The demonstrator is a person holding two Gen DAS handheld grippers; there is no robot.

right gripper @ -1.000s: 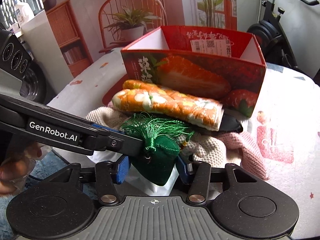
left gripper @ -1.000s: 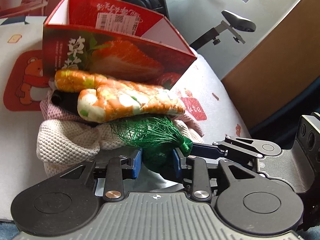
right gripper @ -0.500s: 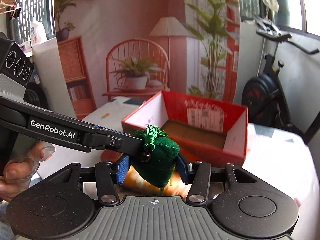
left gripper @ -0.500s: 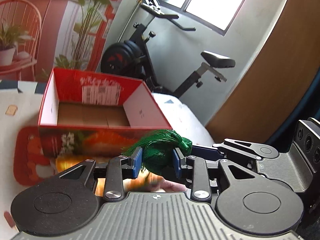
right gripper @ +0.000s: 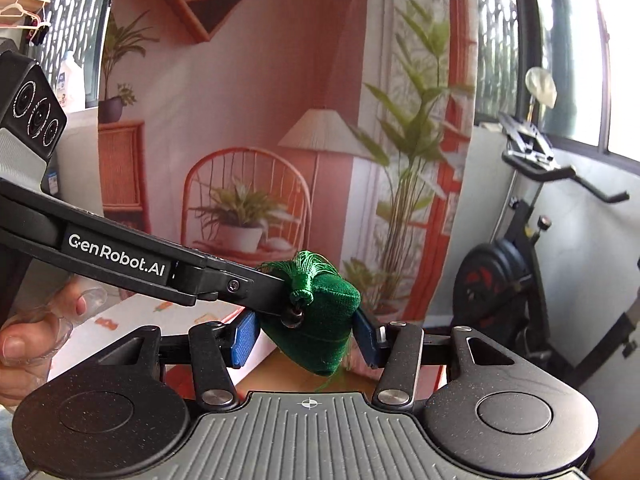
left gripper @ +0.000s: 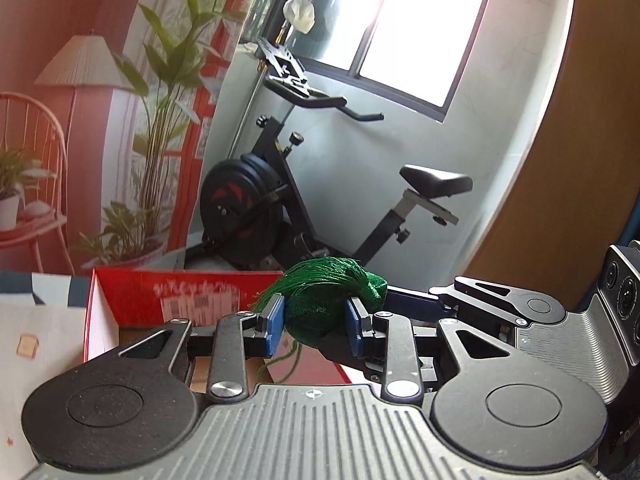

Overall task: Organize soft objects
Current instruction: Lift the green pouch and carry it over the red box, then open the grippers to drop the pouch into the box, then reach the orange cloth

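We are gripping the green tasselled pouch [left gripper: 320,312] with both the left tool [left gripper: 316,326] and right tool [right gripper: 306,338], mid-frame, above the red box [left gripper: 180,300].

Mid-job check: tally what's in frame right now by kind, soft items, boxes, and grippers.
Soft items: 1, the green tasselled pouch, clamped by both grippers
Boxes: 1, the red cardboard box
Grippers: 2, left gripper and right gripper
Total: 4
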